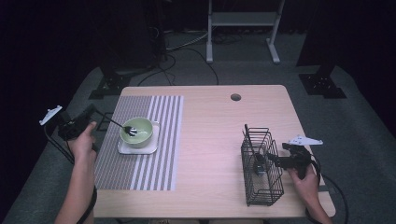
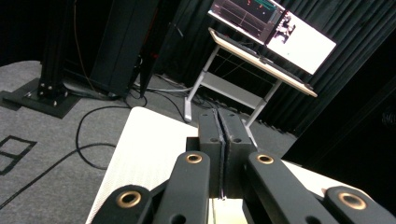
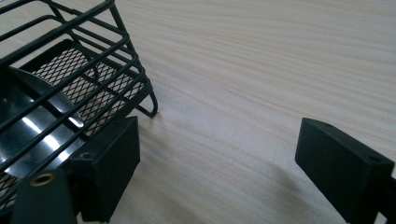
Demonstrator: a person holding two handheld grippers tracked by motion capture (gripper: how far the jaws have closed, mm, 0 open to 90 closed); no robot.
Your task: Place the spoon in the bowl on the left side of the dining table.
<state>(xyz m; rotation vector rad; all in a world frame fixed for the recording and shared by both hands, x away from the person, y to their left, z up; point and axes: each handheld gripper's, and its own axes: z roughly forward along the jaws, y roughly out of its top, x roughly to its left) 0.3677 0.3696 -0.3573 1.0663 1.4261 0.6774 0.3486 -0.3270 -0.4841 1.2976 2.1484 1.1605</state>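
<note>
Nearest the person, the right tool is resting low on the tabletop beside the black wire basket; in the right gripper view its jaws are standing wide apart with bare wood between them, gripping nothing, one pad sitting just against the basket's foot. Inside the basket a dark shiny utensil is leaning behind the wires. Farther over, the left tool is hanging at the tabletop's left edge with its jaws pressed together; in the left gripper view only a thin seam is showing between the pads, and in the high view a slim dark utensil is running from its tip into the green bowl, so it is apparently being pinched by the handle. The bowl is sitting on a white square plate on the striped placemat. Judging from this, the step in hand looks like placing the utensil in the bowl. The next move is probably calling for letting the handle settle on the rim before easing the jaws apart, without tipping the bowl. Beyond, a white stand is standing on the grey floor.
</note>
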